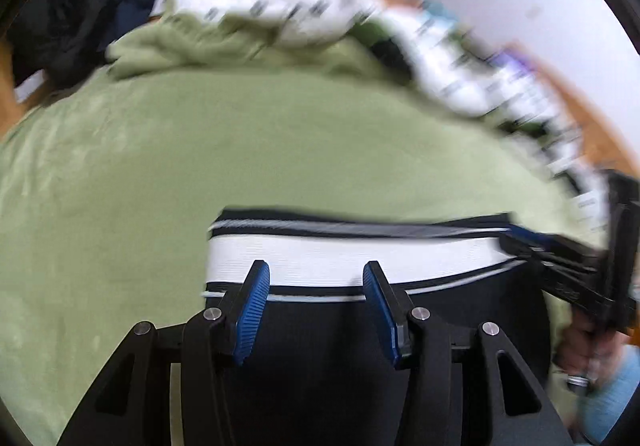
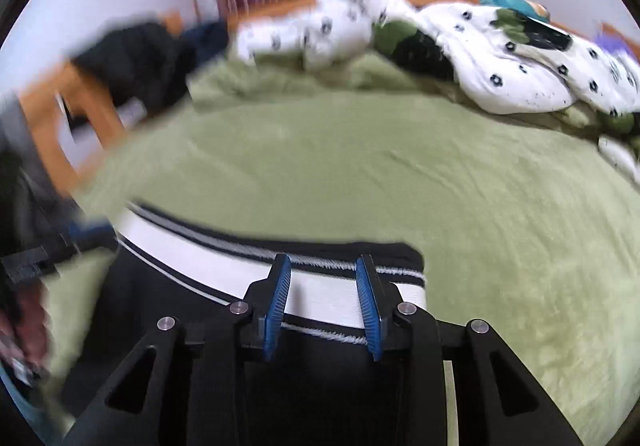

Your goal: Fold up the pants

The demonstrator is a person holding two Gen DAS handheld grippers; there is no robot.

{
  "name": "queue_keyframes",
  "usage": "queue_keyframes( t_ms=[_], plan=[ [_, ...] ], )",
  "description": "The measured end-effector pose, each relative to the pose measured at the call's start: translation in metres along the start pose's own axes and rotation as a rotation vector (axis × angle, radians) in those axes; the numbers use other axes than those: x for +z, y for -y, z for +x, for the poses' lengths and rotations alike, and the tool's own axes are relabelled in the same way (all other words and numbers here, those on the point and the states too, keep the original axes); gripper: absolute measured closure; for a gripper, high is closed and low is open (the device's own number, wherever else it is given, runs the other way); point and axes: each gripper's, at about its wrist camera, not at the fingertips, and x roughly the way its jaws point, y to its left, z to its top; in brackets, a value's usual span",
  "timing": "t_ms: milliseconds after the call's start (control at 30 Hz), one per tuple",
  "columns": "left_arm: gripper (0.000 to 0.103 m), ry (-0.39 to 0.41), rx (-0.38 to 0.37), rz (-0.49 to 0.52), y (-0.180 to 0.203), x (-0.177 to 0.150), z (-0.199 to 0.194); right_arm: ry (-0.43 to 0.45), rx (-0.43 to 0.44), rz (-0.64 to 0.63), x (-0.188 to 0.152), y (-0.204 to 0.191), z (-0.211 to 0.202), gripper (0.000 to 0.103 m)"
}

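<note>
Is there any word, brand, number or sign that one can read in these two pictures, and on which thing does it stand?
None can be read.
Pants: the white waistband is plain, no brand or size tag shows.
White quilt: only small dark flower shapes, no letters.
Right gripper, seen from the left wrist: a faint embossed mark on its black body, too blurred to read.
Green blanket: no text.

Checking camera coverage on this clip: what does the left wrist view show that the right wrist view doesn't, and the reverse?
Left wrist only: the pants' left waistband corner, and the right gripper at the band's far end.
Right wrist only: the right waistband corner and a teal item behind the spotted duvet.
Both: black pants with a white waistband on the green blanket.
</note>
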Motion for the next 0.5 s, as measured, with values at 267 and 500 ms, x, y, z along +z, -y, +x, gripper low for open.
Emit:
queue_keyframes(
  t_ms=[267,500],
  plan=[
    [0.057,-0.012,-0.026,-0.017,-0.013,-0.008,0.033,0.077,0.0,0.016,-0.006,0.007,0.015,0.074],
    [0.053,-0.071,-0.006,0.033,-0.003,-0.021,0.017,0.064,-0.009,0.021,-0.005,0.001,0.005,0.074]
  ],
)
